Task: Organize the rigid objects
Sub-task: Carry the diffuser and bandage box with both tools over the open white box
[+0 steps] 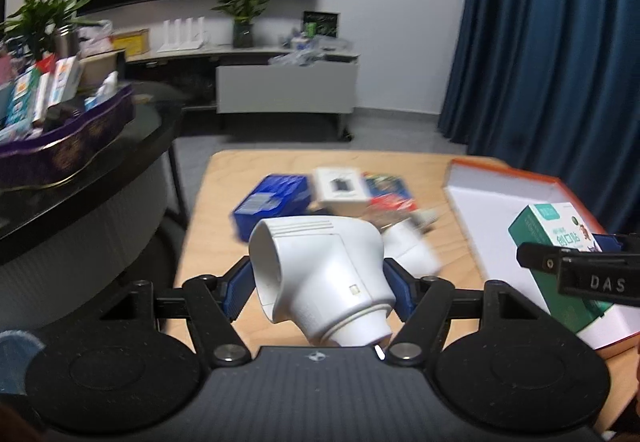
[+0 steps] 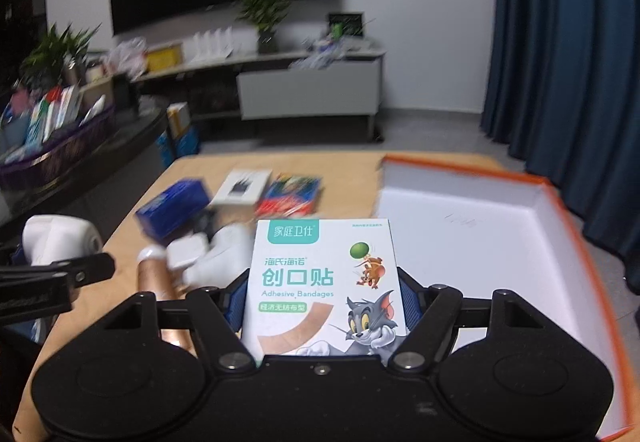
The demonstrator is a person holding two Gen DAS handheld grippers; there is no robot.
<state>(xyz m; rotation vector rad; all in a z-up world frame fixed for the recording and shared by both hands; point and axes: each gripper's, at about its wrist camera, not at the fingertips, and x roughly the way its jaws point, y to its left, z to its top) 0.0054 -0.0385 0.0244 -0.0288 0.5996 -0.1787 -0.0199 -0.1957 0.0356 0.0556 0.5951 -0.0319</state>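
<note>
A white plastic elbow-shaped device with a round nozzle (image 1: 320, 274) is clamped between the blue pads of the left gripper (image 1: 318, 288), above the near edge of the pale wooden table (image 1: 216, 202). A white and green cardboard box of adhesive bandages printed with cartoon characters (image 2: 326, 286) is gripped between the blue pads of the right gripper (image 2: 322, 306) and is held upright just beside the left wall of the open white cardboard box with an orange rim (image 2: 568, 226), which occupies the right side of the table. On the left half of the table a loose group is seen: a blue rectangular box (image 1: 274, 202), a small white box with a dark picture on its lid (image 1: 340, 188) and a flat red and blue pack (image 1: 390, 194) at the far side, with a second white plastic piece (image 1: 412, 252) nearer, partly hidden behind the held device. A copper-coloured tube with a white cap (image 2: 154, 274) lies near the left edge in the right wrist view. Far left, a purple tray filled with boxes (image 1: 72, 138) rests on a dark counter (image 1: 80, 202)
</note>
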